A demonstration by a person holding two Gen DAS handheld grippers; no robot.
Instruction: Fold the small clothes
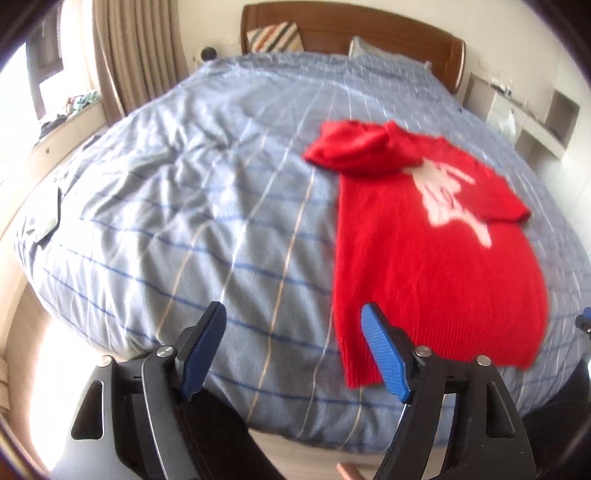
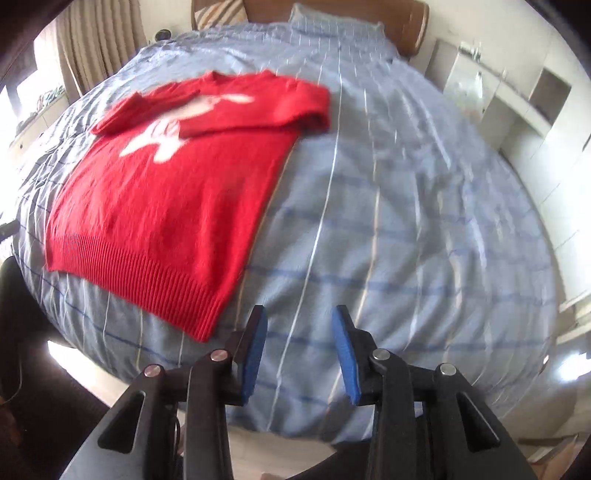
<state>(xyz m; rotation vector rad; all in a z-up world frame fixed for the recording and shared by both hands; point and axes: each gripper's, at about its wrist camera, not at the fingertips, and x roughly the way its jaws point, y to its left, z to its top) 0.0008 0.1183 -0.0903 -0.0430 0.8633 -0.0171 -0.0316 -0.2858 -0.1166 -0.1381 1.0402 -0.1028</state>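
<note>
My left tongs [image 1: 293, 350] and right tongs [image 2: 300, 350] hang open and empty over a blue checked bed [image 1: 192, 206] with wooden headboard [image 1: 332, 33], the red sweater [image 1: 424, 258] lying flat between them.

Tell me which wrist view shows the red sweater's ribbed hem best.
The right wrist view: the ribbed hem of the red sweater runs close to the lens, fully visible, with its ribs distinct. In the left wrist view the hem is blurred, and the left gripper's right finger overlaps part of it.
</note>
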